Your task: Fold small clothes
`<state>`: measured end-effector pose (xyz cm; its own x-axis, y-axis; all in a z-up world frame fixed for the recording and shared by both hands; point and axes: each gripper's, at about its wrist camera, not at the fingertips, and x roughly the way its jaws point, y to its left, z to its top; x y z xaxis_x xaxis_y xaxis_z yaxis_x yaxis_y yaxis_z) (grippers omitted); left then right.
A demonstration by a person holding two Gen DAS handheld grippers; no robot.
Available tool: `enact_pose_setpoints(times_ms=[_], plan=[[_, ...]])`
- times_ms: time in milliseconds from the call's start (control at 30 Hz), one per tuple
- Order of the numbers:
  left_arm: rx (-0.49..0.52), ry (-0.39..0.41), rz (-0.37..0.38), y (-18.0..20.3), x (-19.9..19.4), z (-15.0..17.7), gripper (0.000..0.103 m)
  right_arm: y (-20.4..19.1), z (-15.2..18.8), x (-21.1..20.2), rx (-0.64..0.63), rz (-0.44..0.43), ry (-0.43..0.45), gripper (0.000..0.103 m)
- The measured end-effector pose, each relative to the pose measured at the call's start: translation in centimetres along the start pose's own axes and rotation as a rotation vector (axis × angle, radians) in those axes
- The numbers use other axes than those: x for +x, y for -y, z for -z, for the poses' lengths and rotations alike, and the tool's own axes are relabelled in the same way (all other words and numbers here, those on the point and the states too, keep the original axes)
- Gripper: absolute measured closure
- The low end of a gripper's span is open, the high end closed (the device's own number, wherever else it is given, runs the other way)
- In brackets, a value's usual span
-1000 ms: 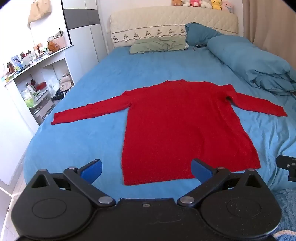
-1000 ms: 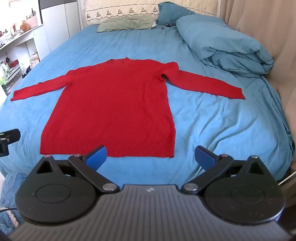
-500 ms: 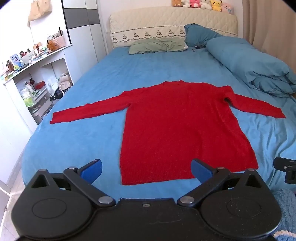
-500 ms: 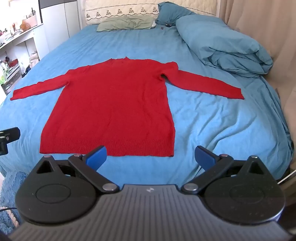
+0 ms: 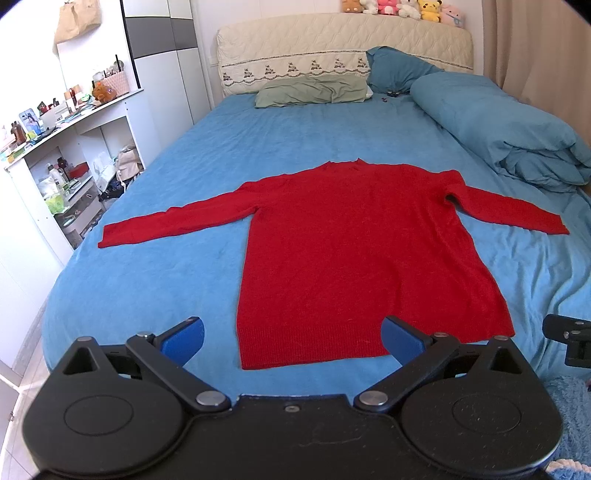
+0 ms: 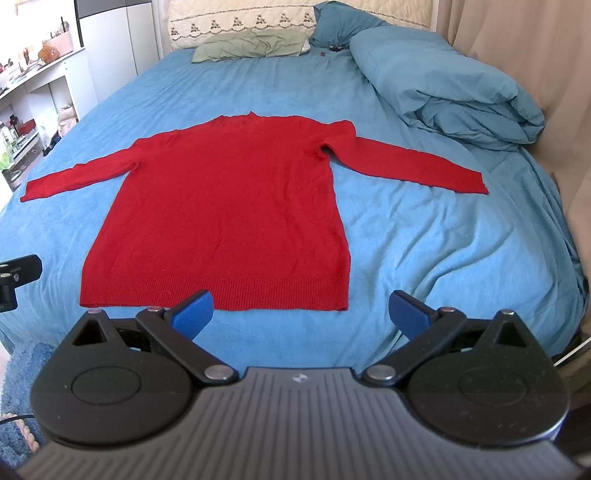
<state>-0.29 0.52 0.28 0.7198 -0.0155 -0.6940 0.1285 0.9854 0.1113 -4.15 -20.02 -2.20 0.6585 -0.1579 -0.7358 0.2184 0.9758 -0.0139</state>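
Hovering with left gripper (image 5: 291, 334) and right gripper (image 6: 301, 309) both spread wide and empty, red sweater (image 5: 354, 254) flat on blue bedsheet (image 5: 155, 288) just beyond fingertips, sleeves out, hem nearest, presumably for first fold.

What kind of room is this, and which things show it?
Most likely a home bedroom: a made bed with a padded headboard, a pillow, plush toys on top, and a red sweater laid flat.

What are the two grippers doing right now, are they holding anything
Left gripper: open, holding nothing, above the sweater hem.
Right gripper: open, holding nothing.
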Motion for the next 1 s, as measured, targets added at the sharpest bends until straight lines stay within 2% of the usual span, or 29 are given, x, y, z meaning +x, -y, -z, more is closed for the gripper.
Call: enact_pose_setpoints(times_ms=[1000], plan=[[-0.006,0.006,0.006,0.0,-0.23,-0.13,0.0,-0.05,0.13,0.12,0.006,-0.004,-0.001,0.0]])
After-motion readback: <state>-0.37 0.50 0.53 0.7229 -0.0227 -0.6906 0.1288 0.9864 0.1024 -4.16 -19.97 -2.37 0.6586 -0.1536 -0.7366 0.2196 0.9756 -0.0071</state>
